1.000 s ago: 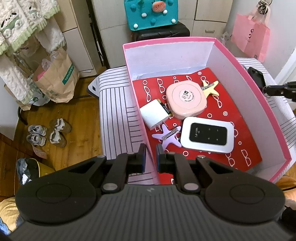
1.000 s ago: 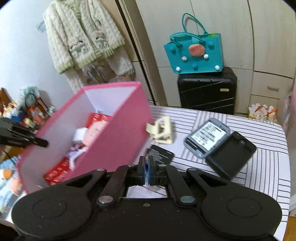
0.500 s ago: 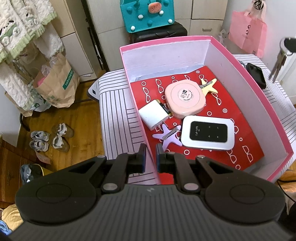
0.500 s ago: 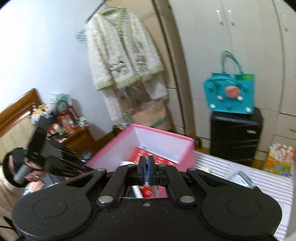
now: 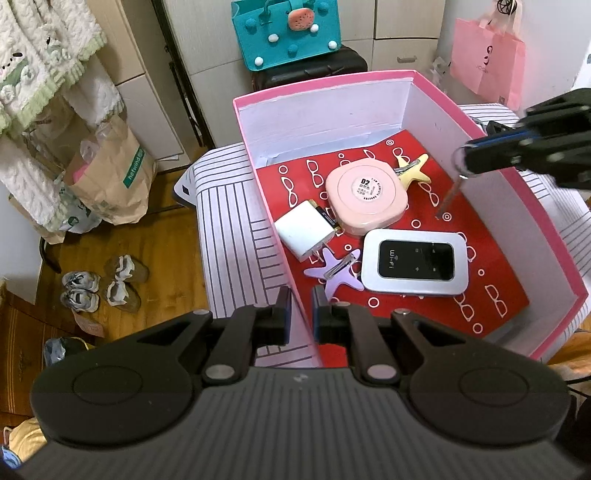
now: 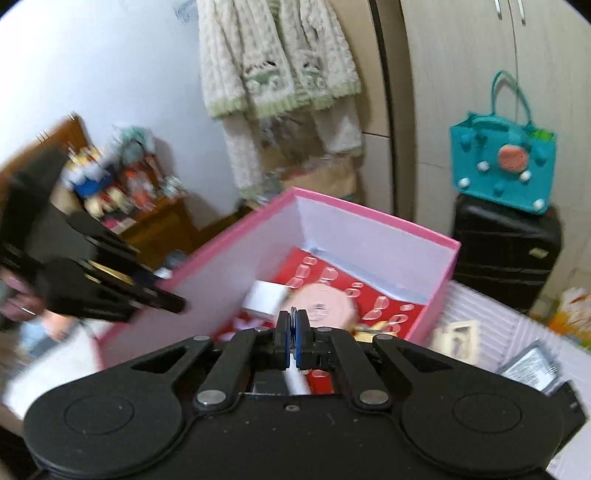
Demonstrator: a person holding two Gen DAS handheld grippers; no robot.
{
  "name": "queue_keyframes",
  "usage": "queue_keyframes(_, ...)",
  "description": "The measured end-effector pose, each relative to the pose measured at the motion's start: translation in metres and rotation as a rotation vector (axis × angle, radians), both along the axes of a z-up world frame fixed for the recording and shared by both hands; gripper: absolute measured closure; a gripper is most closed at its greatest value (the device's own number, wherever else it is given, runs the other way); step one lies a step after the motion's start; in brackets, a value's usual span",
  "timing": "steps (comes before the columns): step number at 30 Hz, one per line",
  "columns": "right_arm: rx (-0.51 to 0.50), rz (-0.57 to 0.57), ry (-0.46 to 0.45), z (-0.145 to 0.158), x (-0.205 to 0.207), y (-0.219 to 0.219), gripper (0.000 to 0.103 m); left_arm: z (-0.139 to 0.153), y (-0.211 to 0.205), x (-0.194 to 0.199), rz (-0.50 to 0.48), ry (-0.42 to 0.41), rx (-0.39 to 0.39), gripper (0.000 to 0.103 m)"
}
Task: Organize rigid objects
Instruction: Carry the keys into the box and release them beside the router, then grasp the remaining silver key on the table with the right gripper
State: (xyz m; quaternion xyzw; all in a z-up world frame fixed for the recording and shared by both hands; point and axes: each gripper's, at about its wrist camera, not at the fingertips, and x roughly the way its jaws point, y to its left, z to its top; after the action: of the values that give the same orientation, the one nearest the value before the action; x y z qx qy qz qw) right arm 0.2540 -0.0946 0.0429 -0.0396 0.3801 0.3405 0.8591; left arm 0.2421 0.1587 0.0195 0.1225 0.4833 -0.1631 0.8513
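Dangling over pink box (image 5: 436, 122), key (image 5: 448, 195) in tilted R tongs (image 5: 466, 159).

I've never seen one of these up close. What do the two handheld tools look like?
Both match. The left tool and right tool are matte black plastic: a wide ribbed body with two round discs, angular linkage arms with silver pivot pins, and two narrow fingers lined with blue pads. No cables or sleeves show.

A teal felt bag (image 5: 286, 31) sits atop a black suitcase (image 6: 506, 254), with a pink paper bag (image 5: 485, 61) nearby
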Motion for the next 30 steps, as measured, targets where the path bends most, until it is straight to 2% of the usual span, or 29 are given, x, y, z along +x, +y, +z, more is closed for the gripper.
queue_keyframes(2, -0.046, 0.002, -0.007, -0.007, 0.001, 0.005, 0.1, 0.0, 0.0, 0.0, 0.0, 0.002, -0.004, 0.093)
queue_keyframes(5, -0.054, 0.001, 0.027, -0.012, 0.005, 0.002, 0.1, -0.001, 0.0, 0.0, -0.001, -0.001, -0.006, 0.093)
queue_keyframes(8, -0.08, -0.028, -0.005, -0.011, 0.003, -0.001, 0.099, -0.001, 0.001, 0.0, 0.006, 0.0, -0.017, 0.093)
queue_keyframes(10, -0.065, -0.044, -0.01, -0.006, 0.0, -0.008, 0.093, -0.001, 0.003, 0.0, 0.009, 0.002, -0.024, 0.092)
queue_keyframes(18, 0.073, -0.114, 0.022, 0.021, -0.016, -0.054, 0.092, -0.001, 0.001, -0.001, 0.015, 0.0, -0.031, 0.092)
queue_keyframes(21, 0.064, -0.169, 0.016, 0.024, -0.027, -0.076, 0.092, -0.001, 0.001, -0.001, 0.017, 0.0, -0.032, 0.092)
queue_keyframes(25, 0.008, -0.252, 0.049, 0.011, -0.034, -0.101, 0.09, -0.001, 0.001, -0.001, 0.019, 0.0, -0.034, 0.092)
queue_keyframes(30, -0.064, -0.335, 0.126, -0.025, -0.039, -0.125, 0.084, 0.0, 0.001, -0.001, 0.028, 0.001, -0.039, 0.092)
